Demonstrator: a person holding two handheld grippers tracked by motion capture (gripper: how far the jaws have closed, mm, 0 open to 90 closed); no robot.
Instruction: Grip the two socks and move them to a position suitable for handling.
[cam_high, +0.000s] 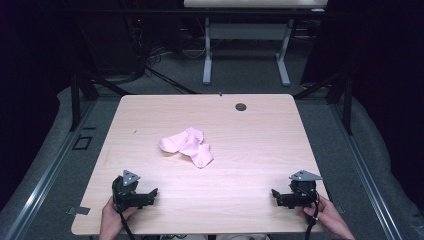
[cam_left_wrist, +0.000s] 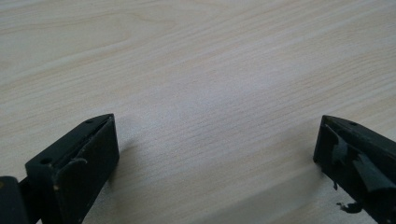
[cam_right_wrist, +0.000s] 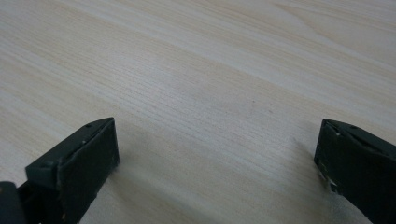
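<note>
- Table (cam_high: 250, 150): pale wood top, bare near the front edge where both grippers rest; a small round hole sits near its far edge.
- Socks (cam_high: 187, 146): two pink ones in a loose, overlapping heap near the table's middle, well apart from both grippers and a little nearer the left one.
- Left gripper (cam_high: 150, 196): low at the near left, in a hand, jaws spread wide with bare wood between them in the left gripper view (cam_left_wrist: 215, 154).
- Right gripper (cam_high: 278, 196): low at the near right, jaws likewise wide apart and holding nothing, as its own view (cam_right_wrist: 215, 154) shows.
- Step: judging by this, work on the socks has not begun; both tools wait at the start.
- Next move: likely a forward, inward reach to the heap, each gripper taking one sock or one edge, pinching low so cloth gets caught.
</note>
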